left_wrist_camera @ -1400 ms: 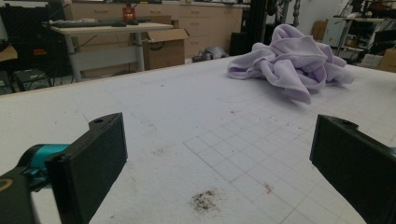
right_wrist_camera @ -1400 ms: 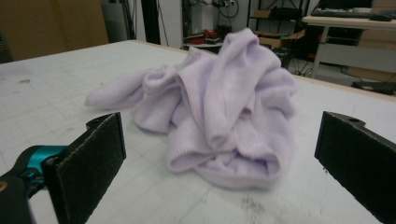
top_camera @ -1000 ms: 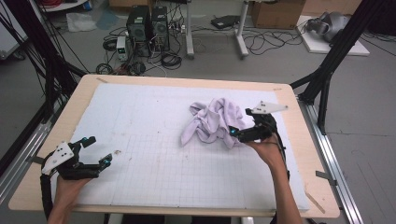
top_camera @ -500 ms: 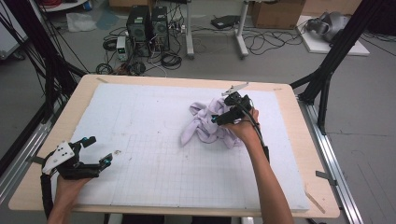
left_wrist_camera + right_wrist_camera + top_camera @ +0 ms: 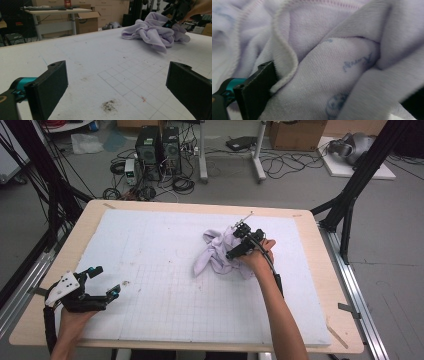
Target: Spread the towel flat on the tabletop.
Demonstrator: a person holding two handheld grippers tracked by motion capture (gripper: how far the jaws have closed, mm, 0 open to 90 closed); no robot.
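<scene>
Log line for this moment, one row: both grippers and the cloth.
right gripper: jaws open, pushed into folds | lilac cloth: crumpled on white mat | left gripper: jaws open, idle at near-left corner

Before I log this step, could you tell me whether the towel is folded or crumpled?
Crumpled: the towel lies bunched in loose folds.

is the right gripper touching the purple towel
Touching: in the right gripper view the towel presses against the jaw of the right gripper.
</scene>
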